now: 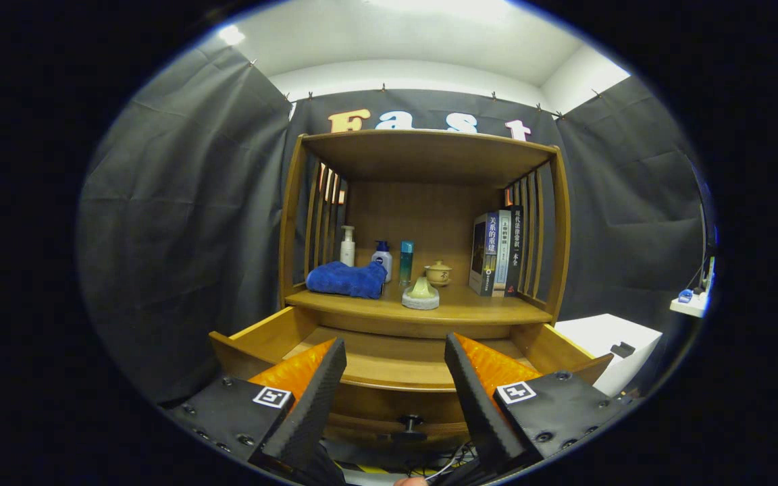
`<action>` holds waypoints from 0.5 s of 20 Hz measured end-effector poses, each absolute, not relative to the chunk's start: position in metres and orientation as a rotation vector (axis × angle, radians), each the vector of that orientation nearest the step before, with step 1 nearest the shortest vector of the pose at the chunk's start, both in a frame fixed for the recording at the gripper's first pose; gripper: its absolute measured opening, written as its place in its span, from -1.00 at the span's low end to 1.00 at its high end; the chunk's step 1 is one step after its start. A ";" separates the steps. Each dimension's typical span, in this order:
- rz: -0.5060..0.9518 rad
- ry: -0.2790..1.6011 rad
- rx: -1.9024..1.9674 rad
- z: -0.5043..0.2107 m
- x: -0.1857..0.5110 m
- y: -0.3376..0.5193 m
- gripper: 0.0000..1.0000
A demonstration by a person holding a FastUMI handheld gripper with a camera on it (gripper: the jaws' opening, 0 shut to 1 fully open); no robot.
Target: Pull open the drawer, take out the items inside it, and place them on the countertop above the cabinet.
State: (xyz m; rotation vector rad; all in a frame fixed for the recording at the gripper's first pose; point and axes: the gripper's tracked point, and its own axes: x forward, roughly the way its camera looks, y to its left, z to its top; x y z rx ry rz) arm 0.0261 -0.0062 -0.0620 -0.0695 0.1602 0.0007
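Note:
A wooden cabinet stands ahead with its drawer (264, 337) pulled out toward me; the bare wooden floor of the drawer shows between and beyond my fingers. The drawer's front panel carries a dark knob (410, 424) low between the fingers. On the countertop (490, 312) above the drawer lie a folded blue towel (348, 279) and a pale green-and-grey dish-like item (421, 295). My gripper (396, 351) hangs open over the drawer front with nothing between its fingers.
Behind the towel stand a white pump bottle (347, 246), a blue-capped bottle (382, 260), a teal tube (406, 262) and a small lidded clay pot (438, 273). Books (497, 253) lean against the right slats. A white box (608, 344) sits right of the cabinet.

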 end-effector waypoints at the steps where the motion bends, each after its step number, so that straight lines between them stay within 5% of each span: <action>1: -0.003 0.160 -0.054 -0.068 0.024 -0.006 0.90; 10: -0.069 0.191 -0.070 -0.122 0.025 -0.021 0.90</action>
